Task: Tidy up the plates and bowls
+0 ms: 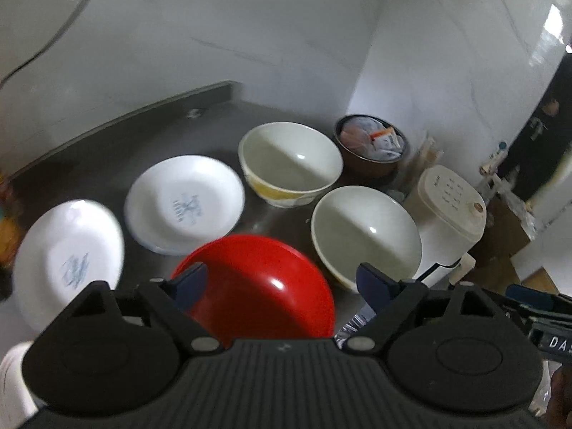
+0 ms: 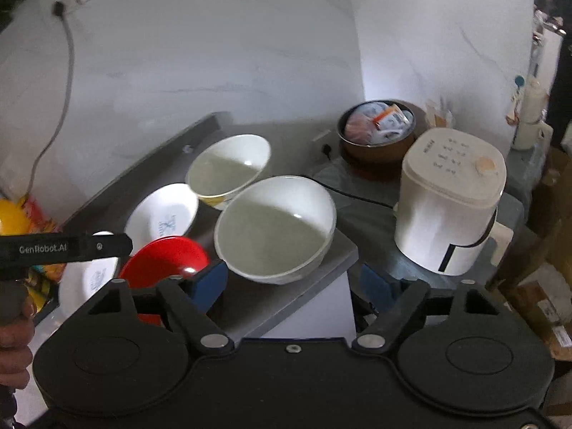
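On the grey counter (image 1: pixel 150 132) lie two white plates with blue marks (image 1: pixel 68 261) (image 1: pixel 184 203), a red bowl (image 1: pixel 264 289) and two white bowls (image 1: pixel 289 162) (image 1: pixel 364 236). My left gripper (image 1: pixel 282 282) hovers open above the red bowl, its blue pads on either side of it, not touching. In the right wrist view my right gripper (image 2: pixel 295 284) stands open just in front of the near white bowl (image 2: pixel 275 228), at the counter's corner. The red bowl (image 2: pixel 164 261), far white bowl (image 2: pixel 228 171) and a plate (image 2: pixel 161 214) lie to the left there.
A white kettle-like appliance (image 2: pixel 450 211) with a black cord stands right of the bowls. Behind it sits a brown bowl (image 2: pixel 377 132) full of packets. Marble walls close the back and right. A hand (image 2: pixel 14 343) holds the left gripper's body (image 2: pixel 64 246). Cardboard boxes (image 2: pixel 547 286) at far right.
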`<state>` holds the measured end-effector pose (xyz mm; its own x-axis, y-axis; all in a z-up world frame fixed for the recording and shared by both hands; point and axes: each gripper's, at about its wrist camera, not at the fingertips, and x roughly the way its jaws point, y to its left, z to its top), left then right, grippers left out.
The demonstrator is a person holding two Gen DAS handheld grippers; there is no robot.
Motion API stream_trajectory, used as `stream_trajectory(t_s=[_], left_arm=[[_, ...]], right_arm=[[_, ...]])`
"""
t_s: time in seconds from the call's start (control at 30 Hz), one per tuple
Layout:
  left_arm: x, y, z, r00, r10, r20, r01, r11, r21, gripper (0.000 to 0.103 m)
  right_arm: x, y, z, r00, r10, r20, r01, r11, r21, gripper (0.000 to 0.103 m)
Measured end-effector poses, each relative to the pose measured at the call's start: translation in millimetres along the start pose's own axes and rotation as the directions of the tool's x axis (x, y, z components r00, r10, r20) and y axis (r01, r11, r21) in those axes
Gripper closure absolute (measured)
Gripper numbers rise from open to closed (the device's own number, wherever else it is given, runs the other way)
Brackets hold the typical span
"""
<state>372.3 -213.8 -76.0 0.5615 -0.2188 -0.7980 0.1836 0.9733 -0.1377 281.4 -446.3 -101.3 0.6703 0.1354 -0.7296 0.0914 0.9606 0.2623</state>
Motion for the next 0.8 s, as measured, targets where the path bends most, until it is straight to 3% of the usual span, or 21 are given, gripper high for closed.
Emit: stream_trajectory(t_s=[0.43,0.8], left_arm=[[95.9,-14.2,42.0,0.983,-0.108,-0.147,0.122,0.988,0.093,0.039],[153.3,-28.0,46.1,0.967,-0.097,-0.234,0.130,0.983,0.129,0.058]], right_arm=[[62.9,-9.9,17.3,0.997,-0.061,-0.055,0.066,0.993,0.098,0.045],[111.2,-23.8,24.6,0.989,-0.074,-0.128,0.094,0.983,0.158,0.064]])
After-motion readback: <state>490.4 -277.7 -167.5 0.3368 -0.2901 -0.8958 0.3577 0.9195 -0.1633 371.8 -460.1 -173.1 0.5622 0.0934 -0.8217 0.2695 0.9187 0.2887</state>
